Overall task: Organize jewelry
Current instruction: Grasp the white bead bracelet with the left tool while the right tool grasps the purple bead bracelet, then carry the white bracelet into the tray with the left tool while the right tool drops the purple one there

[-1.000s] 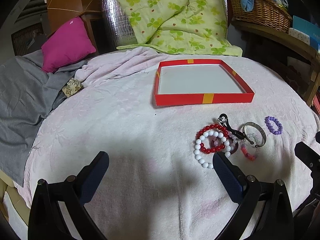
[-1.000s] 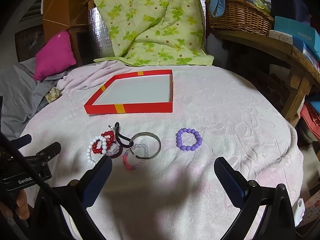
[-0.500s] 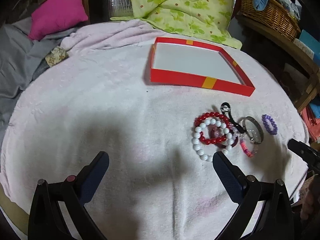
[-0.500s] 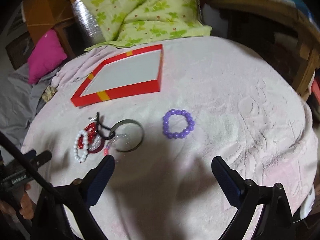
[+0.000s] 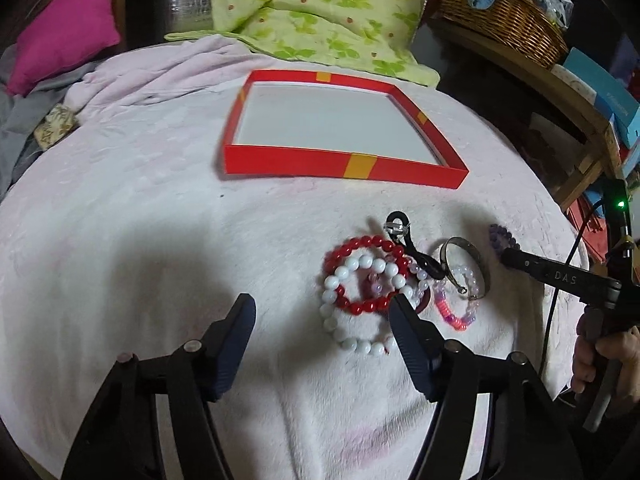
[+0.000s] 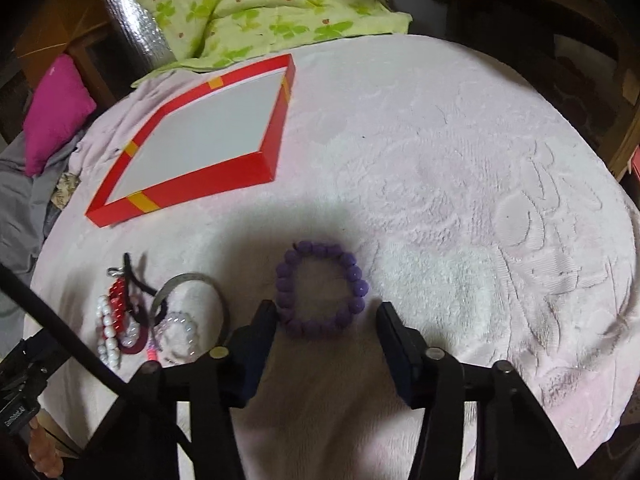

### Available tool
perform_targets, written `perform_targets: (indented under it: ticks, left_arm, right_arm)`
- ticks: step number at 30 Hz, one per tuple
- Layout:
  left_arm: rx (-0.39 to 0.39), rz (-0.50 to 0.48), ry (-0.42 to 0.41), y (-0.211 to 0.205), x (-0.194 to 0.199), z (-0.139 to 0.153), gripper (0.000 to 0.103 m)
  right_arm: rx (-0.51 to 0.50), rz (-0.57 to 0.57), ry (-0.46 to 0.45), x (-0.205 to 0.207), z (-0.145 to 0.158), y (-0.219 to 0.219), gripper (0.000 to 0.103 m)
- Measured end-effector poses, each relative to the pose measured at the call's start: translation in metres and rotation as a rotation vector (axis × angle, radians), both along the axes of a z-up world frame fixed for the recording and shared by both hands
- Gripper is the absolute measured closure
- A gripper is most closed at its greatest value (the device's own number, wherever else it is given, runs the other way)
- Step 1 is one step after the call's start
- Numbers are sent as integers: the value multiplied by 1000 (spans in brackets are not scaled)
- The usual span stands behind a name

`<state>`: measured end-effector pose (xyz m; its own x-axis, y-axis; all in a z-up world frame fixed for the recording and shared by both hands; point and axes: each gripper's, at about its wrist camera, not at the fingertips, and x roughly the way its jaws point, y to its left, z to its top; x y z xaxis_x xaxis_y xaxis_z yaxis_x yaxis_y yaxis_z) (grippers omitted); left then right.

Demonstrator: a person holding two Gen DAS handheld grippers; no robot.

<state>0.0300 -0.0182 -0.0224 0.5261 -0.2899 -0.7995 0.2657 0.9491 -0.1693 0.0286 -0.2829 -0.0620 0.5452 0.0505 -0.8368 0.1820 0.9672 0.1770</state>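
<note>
A heap of bracelets lies on the pale pink blanket (image 5: pixel 160 240) in front of an empty red box (image 5: pixel 344 165). My left gripper (image 5: pixel 320 302) hovers low over the heap, its jaws closing. Part of the white bead bracelet (image 5: pixel 340 324) lies between its fingers beside the right one, which is not pressing on it. A red bead bracelet (image 5: pixel 360 246) overlaps the white one. My right gripper (image 6: pixel 326 308) is closing around the purple bead bracelet (image 6: pixel 354 276), which lies just ahead of its tips. The red box (image 6: pixel 188 188) sits at the upper left of the right wrist view.
A metal bangle (image 5: pixel 478 258), a pink bead bracelet (image 5: pixel 456 320) and a black cord with a clasp (image 5: pixel 418 250) lie in the heap. Behind the box are a green quilt (image 5: pixel 312 12) and a magenta pillow (image 5: pixel 60 32). A wicker basket (image 5: pixel 508 20) stands on a wooden shelf at the right.
Both grippers have come down and forward toward the jewelry and tilted more downward. Both pairs of jaws have narrowed. The right one now brackets the purple bracelet.
</note>
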Motion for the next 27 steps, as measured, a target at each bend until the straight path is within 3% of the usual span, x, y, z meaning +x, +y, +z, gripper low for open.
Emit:
perform_targets:
  ticks: [7,10,12,21,27]
  left_arm:
    - [30,-30,68,-17,19,-23,60]
    - [29,-58,44,-23,16,-23,79]
    - [41,-56,31,-24,15,-24,91]
    - [-11,-12,-62,-15,6,-3,94]
    - [-44,-13,-135,-9,1,13,94]
  right_arm:
    - [-49,12,-11,4,-2,5,73]
    - [-36,13,-23,2,-2,3,79]
    - [-38,21,-31,1,-1,3,89]
    - [-5,59,-113,-21,16,1,90]
    - [-54,83,-196,-28,32,16,91]
